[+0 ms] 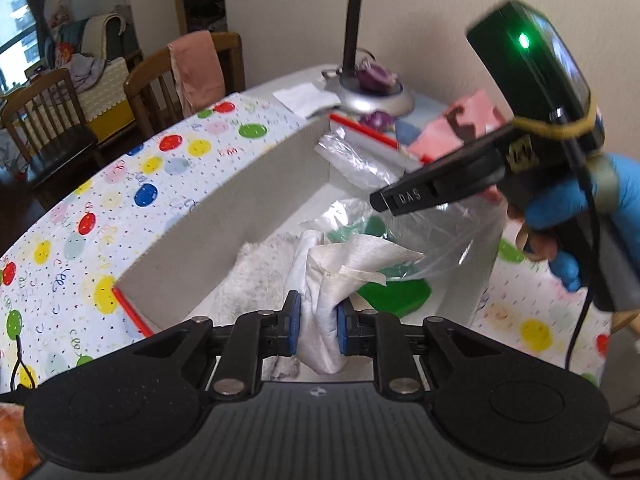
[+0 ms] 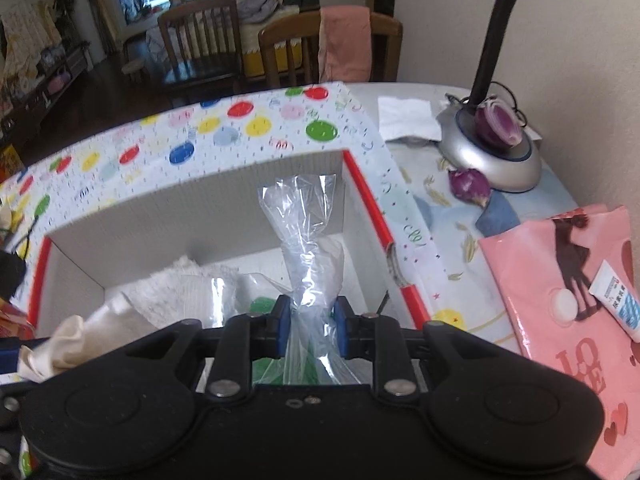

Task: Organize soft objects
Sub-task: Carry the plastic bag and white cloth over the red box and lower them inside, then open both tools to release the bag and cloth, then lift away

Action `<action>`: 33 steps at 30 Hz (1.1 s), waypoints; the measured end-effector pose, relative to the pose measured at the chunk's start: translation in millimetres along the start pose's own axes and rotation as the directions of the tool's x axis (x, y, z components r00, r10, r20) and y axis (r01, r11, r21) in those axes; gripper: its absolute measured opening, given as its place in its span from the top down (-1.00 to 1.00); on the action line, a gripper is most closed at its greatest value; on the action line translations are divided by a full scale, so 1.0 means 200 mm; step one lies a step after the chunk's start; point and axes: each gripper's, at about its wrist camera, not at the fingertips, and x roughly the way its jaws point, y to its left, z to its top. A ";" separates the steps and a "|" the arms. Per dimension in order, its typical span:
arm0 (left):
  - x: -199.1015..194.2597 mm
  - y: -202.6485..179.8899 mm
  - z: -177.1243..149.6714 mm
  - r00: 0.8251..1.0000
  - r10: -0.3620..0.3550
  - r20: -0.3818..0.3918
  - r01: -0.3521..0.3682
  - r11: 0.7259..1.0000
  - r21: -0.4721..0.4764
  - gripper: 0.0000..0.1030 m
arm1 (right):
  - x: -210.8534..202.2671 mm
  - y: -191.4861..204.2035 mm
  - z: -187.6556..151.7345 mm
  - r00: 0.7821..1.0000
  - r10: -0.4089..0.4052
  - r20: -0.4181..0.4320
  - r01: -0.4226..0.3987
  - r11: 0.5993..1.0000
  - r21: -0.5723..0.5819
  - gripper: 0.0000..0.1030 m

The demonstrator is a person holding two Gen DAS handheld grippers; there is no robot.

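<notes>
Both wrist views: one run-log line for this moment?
left tool: shut on white cloth | right tool: shut on clear plastic bag | both over open dotted box

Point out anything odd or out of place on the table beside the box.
A cut purple onion half sits on the silver lamp base, and another purple onion piece lies loose on the tablecloth beside it: food scraps among lamp and packaging.

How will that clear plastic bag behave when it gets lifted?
The clear plastic bag is crinkled and bunched where the right gripper pinches it, so it is probably floppy and light. Its glossy film may slip.
</notes>
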 end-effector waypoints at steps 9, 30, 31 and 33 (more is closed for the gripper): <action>0.21 0.01 -0.06 0.992 0.011 -0.124 -0.010 1.000 0.003 0.66 | 0.14 0.03 -0.05 0.998 0.005 -0.064 -0.008 0.999 -0.047 0.55; 0.37 -0.05 -0.12 0.968 0.009 -0.251 -0.002 1.000 0.029 0.63 | 0.21 0.05 -0.10 0.994 0.031 -0.108 -0.036 0.999 -0.038 0.31; 0.36 -0.05 -0.12 0.969 0.010 -0.248 -0.003 1.000 0.030 0.61 | 0.21 0.05 -0.10 0.993 0.033 -0.112 -0.037 0.999 -0.033 0.26; 0.35 -0.04 -0.11 0.971 0.011 -0.238 -0.005 1.000 0.027 0.55 | 0.21 0.04 -0.10 0.993 0.042 -0.115 -0.045 0.999 -0.023 0.17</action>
